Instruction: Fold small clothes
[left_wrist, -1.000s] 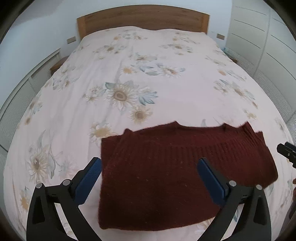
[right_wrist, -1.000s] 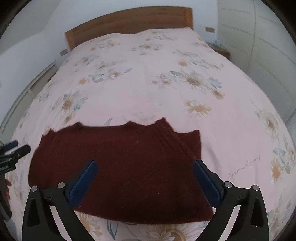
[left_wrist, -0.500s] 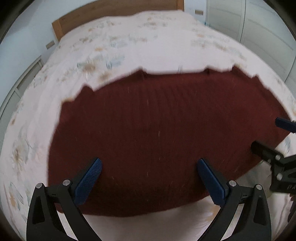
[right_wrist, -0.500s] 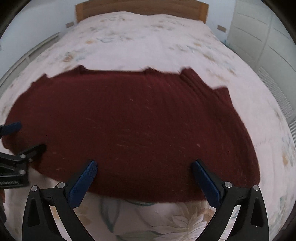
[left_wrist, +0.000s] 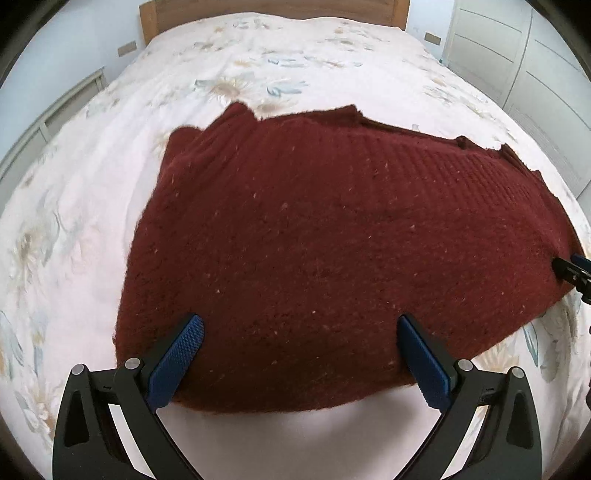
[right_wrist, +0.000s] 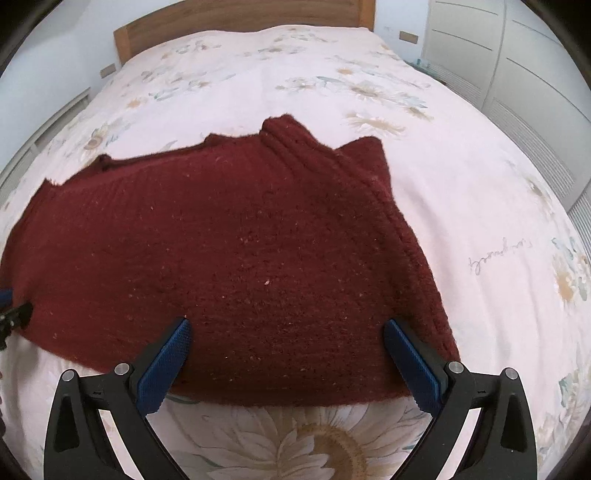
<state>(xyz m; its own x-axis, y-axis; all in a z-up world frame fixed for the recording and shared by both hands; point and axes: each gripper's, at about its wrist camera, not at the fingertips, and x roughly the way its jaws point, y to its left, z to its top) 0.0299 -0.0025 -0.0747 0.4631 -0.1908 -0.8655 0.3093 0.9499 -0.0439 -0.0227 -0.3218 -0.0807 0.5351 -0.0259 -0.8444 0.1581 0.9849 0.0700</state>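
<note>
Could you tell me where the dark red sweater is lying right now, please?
The sweater lies flat on the floral bedspread near the foot of the bed, filling the centre of both wrist views, directly ahead of both open grippers.

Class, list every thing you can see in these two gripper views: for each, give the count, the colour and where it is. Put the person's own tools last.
sweater: one, dark red knit, lying spread out on the near part of the bed
bedspread: one, pale pink with daisy print, covering the bed
headboard: one, brown wood, at the far end of the bed
wardrobe: one, white, panelled doors, along the right wall
left gripper: one, black with blue pads, jaws open over the sweater's near left part
right gripper: one, black with blue pads, jaws open over the sweater's near right part
</note>
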